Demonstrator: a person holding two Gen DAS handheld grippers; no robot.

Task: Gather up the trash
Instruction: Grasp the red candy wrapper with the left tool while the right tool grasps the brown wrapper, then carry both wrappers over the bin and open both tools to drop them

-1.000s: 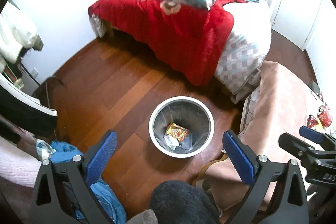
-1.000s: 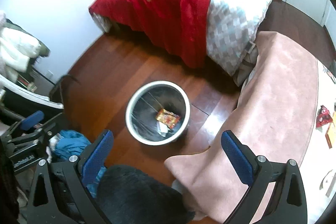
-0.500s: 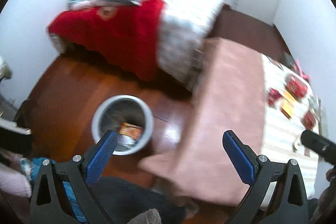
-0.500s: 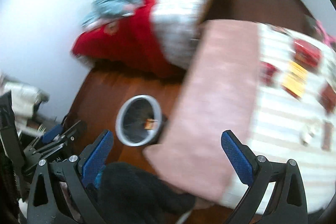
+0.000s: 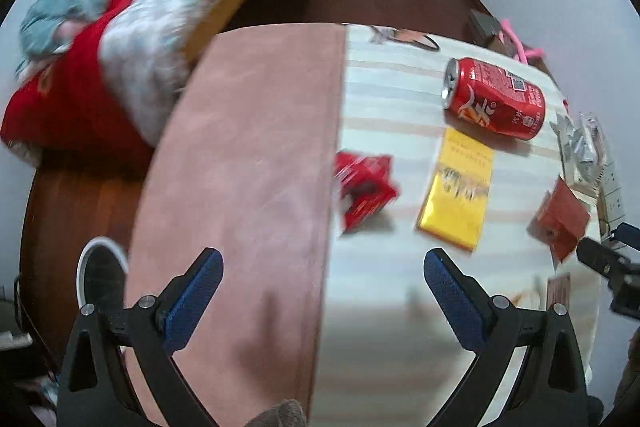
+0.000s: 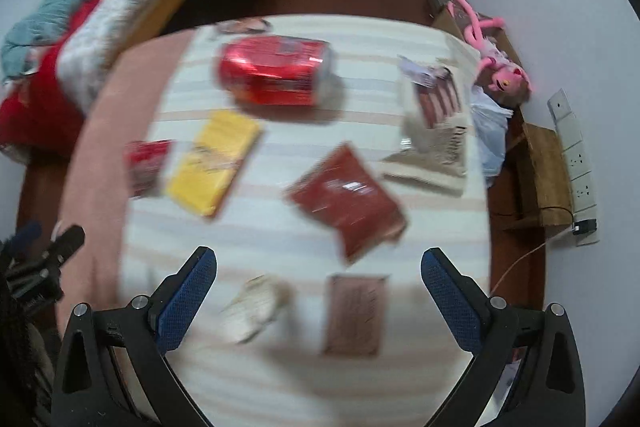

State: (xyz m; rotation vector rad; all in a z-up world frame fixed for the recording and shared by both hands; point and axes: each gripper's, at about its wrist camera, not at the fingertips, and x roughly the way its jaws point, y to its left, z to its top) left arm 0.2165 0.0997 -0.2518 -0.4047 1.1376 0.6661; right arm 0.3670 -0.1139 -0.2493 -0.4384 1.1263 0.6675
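Trash lies scattered on a striped cloth (image 5: 384, 99) over a table. A red can (image 5: 494, 98) (image 6: 276, 70) lies on its side at the far end. Nearer are a yellow packet (image 5: 458, 191) (image 6: 214, 163), a crumpled red wrapper (image 5: 362, 189) (image 6: 146, 165), a dark red pouch (image 5: 560, 219) (image 6: 348, 201), a brown packet (image 6: 354, 313) and a crumpled white paper (image 6: 254, 307). My left gripper (image 5: 320, 291) is open above the table's near left part. My right gripper (image 6: 318, 287) is open above the brown packet and white paper. The bin (image 5: 100, 275) shows on the floor at left.
A pink blanket (image 5: 248, 163) drapes the table's left side. A bed (image 5: 120, 27) with red and teal covers stands beyond. A clear-and-beige package (image 6: 434, 123), a pink plush toy (image 6: 492, 39), a wooden crate (image 6: 540, 171) and a power strip (image 6: 576, 163) sit at right.
Both grippers swung right from the bin on the floor to over the table. The trash on the striped cloth now fills both views; the bin slid to the left edge.
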